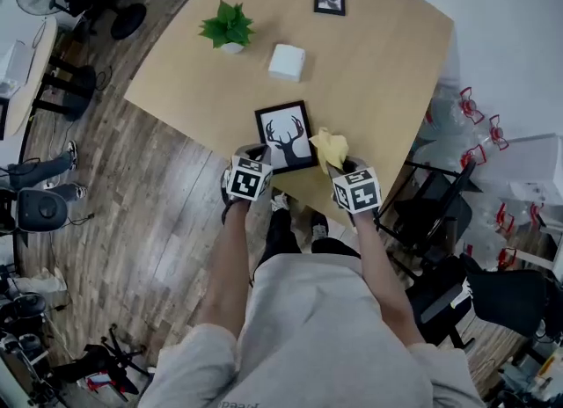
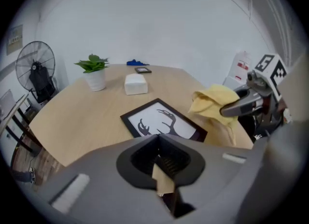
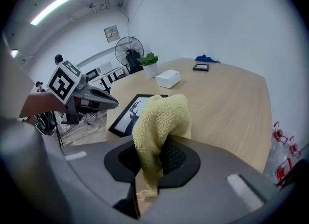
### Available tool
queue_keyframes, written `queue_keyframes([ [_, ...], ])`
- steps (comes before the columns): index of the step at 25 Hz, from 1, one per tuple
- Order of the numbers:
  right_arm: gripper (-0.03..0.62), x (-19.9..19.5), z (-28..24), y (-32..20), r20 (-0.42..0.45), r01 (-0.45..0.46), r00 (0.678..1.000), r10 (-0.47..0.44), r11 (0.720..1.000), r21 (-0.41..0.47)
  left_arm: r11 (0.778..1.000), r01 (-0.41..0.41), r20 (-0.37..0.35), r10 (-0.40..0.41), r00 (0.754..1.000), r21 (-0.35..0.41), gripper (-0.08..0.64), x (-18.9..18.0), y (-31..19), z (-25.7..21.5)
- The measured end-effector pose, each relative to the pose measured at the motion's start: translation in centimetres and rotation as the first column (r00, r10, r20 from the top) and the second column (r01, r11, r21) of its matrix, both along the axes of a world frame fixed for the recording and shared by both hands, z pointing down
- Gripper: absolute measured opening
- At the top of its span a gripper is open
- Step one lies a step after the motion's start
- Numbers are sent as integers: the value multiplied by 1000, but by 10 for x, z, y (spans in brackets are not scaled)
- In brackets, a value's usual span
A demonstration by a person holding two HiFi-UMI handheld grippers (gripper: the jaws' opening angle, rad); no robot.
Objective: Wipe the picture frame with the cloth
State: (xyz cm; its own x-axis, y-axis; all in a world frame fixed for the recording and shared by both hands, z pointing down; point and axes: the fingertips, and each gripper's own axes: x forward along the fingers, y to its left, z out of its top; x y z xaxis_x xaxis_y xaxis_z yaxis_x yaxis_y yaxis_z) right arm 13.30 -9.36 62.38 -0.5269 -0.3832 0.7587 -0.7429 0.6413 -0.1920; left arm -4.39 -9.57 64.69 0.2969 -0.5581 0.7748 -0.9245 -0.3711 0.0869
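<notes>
- The picture frame (image 1: pixel 287 136), with its deer print, is lying flat near the tabletop's (image 1: pixel 378 72) front edge.
- The right tongs (image 1: pixel 341 165) are gripping the yellow cloth (image 1: pixel 328 145), which is bunching just beside the frame's right side.
- The left tongs (image 1: pixel 253 156) are sitting pressed together, empty, by the frame's near left corner.

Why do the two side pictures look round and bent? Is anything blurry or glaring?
Left gripper view: wide-angle lens bows the table edge, corners black, left gripper blurred up close, picture frame sharp. Right gripper view: same bending, ceiling light glares, cloth crisp. Head view: even light, soft shadows.
</notes>
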Motion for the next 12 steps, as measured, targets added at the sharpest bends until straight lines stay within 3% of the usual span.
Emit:
queue_keyframes([
  [4,51,0,-14,10,60,18,998,-21,998,54,988,142,-51,-139,989,58,52,-2,22,-28],
  [7,51,-3,-31,17,103,41,993,-53,993,112,964,241,-101,-231,968,108,52,-4,36,-53],
  [12,51,-3,-48,33,175,73,979,-100,985,154,923,339,-146,-316,937,182,52,6,63,-83],
])
